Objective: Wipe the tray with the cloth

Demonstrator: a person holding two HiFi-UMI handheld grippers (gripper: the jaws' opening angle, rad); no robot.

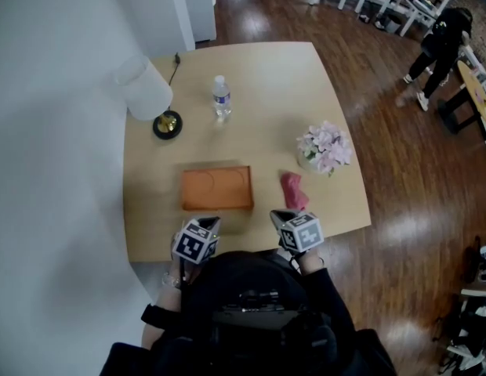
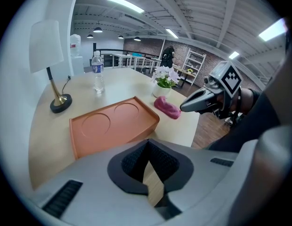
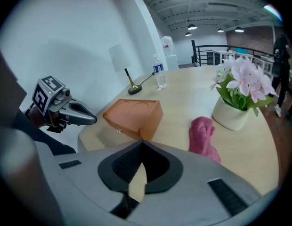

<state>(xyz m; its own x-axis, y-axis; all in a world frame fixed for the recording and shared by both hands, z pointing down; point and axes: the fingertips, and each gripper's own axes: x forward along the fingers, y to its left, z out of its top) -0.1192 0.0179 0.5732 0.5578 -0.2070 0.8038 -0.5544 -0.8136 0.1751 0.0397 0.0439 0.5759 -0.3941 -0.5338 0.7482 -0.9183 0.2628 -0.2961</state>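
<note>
An empty orange tray (image 1: 216, 188) with two round recesses lies on the table near me; it also fills the middle of the left gripper view (image 2: 113, 124). To its right a crumpled pink cloth (image 1: 293, 190) lies loose on the wood, apart from both grippers. My left gripper (image 1: 212, 222) hovers at the table's near edge, just short of the tray, with its jaws together and nothing between them (image 2: 147, 142). My right gripper (image 1: 277, 215) hangs above the near edge, just short of the cloth (image 3: 202, 133), shut and empty (image 3: 141, 144).
A pot of pink flowers (image 1: 325, 149) stands right of the cloth. A water bottle (image 1: 220, 96) and a white table lamp (image 1: 153, 100) are at the far side. The table edge (image 1: 251, 245) runs just under both grippers. A person (image 1: 440, 41) stands far off.
</note>
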